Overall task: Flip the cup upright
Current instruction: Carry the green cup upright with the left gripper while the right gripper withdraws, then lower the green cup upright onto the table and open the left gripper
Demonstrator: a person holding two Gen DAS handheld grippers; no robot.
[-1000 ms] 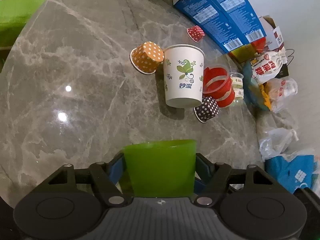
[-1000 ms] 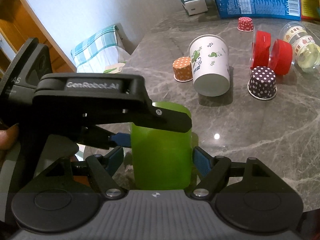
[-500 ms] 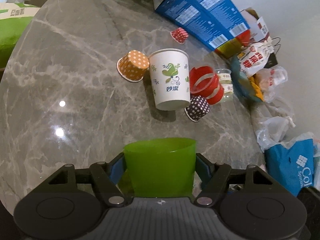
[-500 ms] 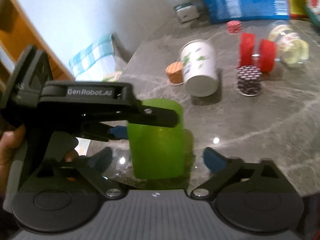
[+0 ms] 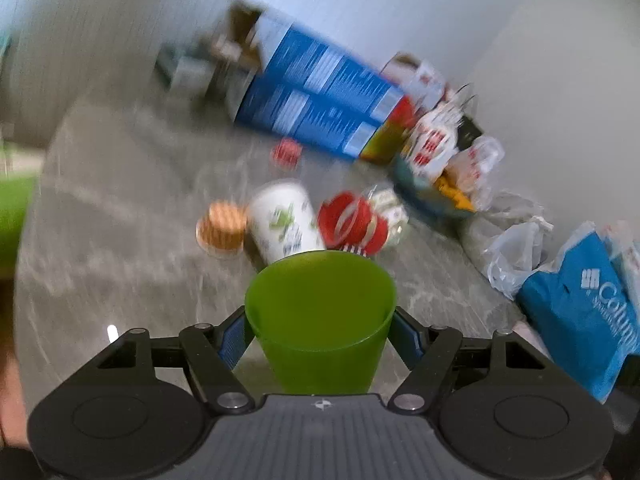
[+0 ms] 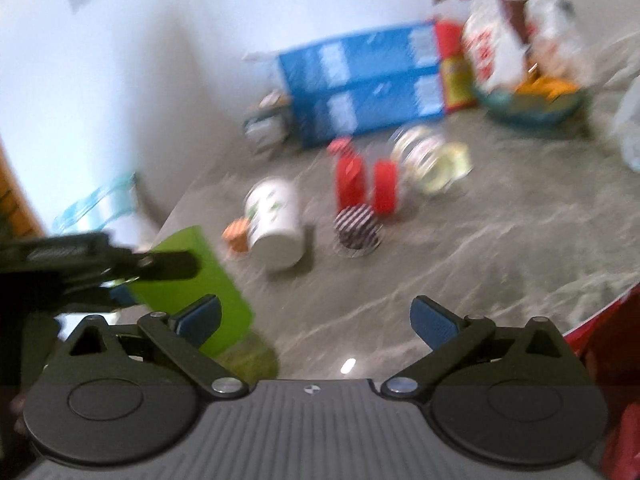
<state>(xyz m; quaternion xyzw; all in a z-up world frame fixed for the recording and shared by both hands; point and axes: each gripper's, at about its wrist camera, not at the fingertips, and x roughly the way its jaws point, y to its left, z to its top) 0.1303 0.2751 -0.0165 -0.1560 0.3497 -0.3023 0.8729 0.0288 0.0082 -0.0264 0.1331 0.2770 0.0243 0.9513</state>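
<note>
My left gripper (image 5: 320,332) is shut on the green plastic cup (image 5: 320,320), whose flat bottom end points away from the camera, above the grey marble table (image 5: 120,248). In the right wrist view the cup (image 6: 200,280) is tilted at the lower left, held by the left gripper (image 6: 120,268). My right gripper (image 6: 316,316) is open and empty, to the right of the cup and apart from it. Both views are motion-blurred.
On the table lie a white paper cup (image 5: 286,220) on its side, an orange dotted cup (image 5: 222,226), red cups (image 5: 352,220), a dark dotted cup (image 6: 356,226) and a small red cup (image 5: 286,152). Blue boxes (image 5: 320,96), snack bags and plastic bags crowd the far right.
My right gripper has opened, let go of the green cup and pulled back to the right. My left gripper has lifted and tilted the cup, and its view swung up toward the wall.
</note>
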